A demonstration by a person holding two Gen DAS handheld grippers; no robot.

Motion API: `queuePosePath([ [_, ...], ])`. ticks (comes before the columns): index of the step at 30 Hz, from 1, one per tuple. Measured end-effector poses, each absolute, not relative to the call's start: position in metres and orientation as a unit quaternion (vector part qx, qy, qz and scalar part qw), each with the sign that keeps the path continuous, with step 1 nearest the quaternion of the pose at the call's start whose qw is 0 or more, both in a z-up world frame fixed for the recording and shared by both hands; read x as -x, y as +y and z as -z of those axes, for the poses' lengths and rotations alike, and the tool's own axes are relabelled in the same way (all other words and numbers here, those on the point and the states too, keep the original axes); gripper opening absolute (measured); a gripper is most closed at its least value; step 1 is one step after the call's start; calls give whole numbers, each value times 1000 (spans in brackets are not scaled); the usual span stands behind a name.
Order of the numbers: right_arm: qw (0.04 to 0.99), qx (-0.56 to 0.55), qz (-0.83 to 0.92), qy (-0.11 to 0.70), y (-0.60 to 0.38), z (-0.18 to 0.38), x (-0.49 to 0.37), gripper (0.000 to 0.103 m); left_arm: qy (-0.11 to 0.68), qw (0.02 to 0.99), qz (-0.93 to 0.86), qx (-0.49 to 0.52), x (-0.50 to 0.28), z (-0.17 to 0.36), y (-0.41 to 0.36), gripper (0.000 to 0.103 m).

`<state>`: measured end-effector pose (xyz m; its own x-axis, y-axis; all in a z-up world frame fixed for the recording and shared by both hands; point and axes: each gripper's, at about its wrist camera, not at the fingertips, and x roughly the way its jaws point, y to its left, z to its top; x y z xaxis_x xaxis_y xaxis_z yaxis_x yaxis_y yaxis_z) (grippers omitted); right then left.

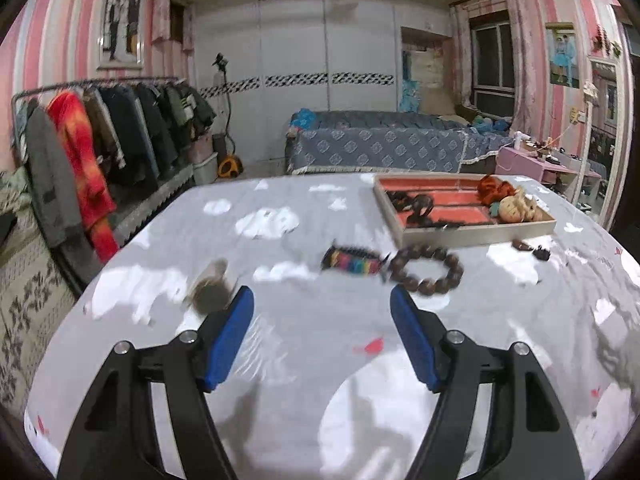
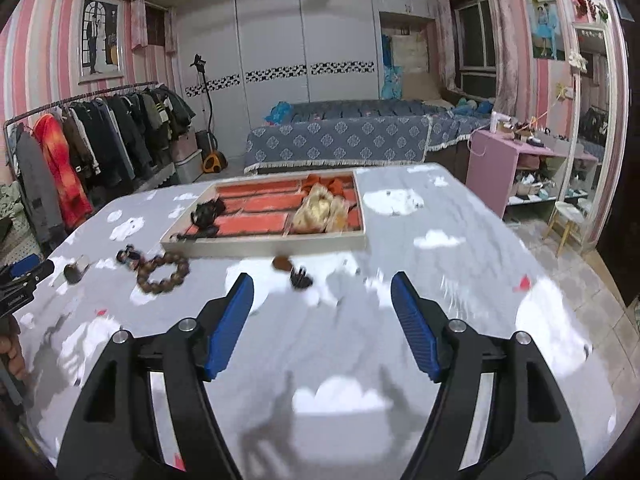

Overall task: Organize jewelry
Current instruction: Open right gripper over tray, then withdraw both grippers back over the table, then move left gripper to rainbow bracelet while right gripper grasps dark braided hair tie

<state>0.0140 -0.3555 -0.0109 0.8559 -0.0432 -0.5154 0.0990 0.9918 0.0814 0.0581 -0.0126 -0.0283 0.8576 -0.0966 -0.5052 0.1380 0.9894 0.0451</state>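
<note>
The left tool [image 1: 322, 308] hangs over the cloud-print cloth of the counter [image 1: 304, 360] with its blue pads spread wide and nothing between them. Ahead of it lie a blurred multicoloured woven bracelet [image 1: 351, 261], its long axis running left to right, and just to its right a brown wooden bead bracelet [image 1: 427, 269] lying flat as a ring. A small dark blurred object [image 1: 210, 289] sits beside the left pad; what it is cannot be told.

The jewelry tray [image 1: 480, 235], shallow with a pale frame and red lining, stands at the far right of the counter in the left wrist view, its long side slanting away to the left. It holds dark bead strands [image 1: 418, 205] at its left end and an orange piece [image 1: 495, 191] with a cream one [image 1: 516, 208] at its right end.

The right tool [image 2: 322, 294] is likewise released, pads apart and empty above the cloth. Just beyond them rest a small brown piece [image 2: 282, 263] and a small black piece [image 2: 300, 280], close together, in front of the tray's near wall [image 2: 264, 247], which runs left to right in this view
</note>
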Motion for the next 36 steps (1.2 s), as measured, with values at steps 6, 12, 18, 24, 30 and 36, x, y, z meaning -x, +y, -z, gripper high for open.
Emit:
queuePosePath([
  [6,961,-53,34,268,-347,14,-4,71,271,961,48,-29,-47,40,7,70],
  [12,961,-48,33,269,-342,13,-8,71,275,961,38,-23,-50,42,20,70],
  [18,961,-45,31,271,-340,13,-13,71,271,962,39,-24,-55,39,21,70],
  [24,961,-44,29,272,-338,13,-17,71,268,962,46,-27,-63,34,15,70],
  [30,960,-43,25,275,-336,13,-26,71,263,963,50,-29,-71,30,10,70],
  [36,960,-42,24,276,-334,15,-32,71,267,962,43,-32,-78,32,14,70],
])
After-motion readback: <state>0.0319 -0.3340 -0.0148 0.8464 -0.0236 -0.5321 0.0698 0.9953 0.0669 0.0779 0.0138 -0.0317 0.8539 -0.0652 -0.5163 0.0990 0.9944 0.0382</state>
